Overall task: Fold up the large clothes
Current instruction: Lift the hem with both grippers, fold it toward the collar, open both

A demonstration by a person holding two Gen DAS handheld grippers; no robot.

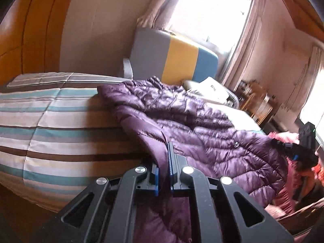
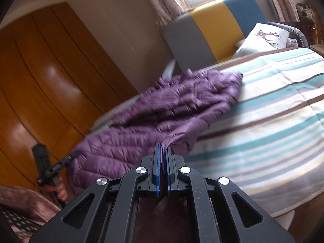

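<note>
A purple quilted down jacket point(image 1: 202, 125) lies spread over the striped bed point(image 1: 50, 121). My left gripper point(image 1: 164, 156) is shut on the jacket's near edge, fabric pinched between the blue pads. My right gripper point(image 2: 163, 151) is shut on another edge of the jacket point(image 2: 151, 117), near a stitched hem. In the left wrist view the right gripper point(image 1: 291, 147) shows at the jacket's far right edge. In the right wrist view the left gripper point(image 2: 66, 160) shows at the jacket's left edge. The jacket hangs partly off the bed's near side.
A grey, yellow and blue headboard point(image 1: 178, 58) stands at the bed's far end with a white pillow point(image 2: 261, 38). An orange wooden wardrobe point(image 2: 40, 93) is on the left. A window with curtains point(image 1: 212, 12) is behind. A wooden shelf point(image 1: 257, 101) stands by the bed.
</note>
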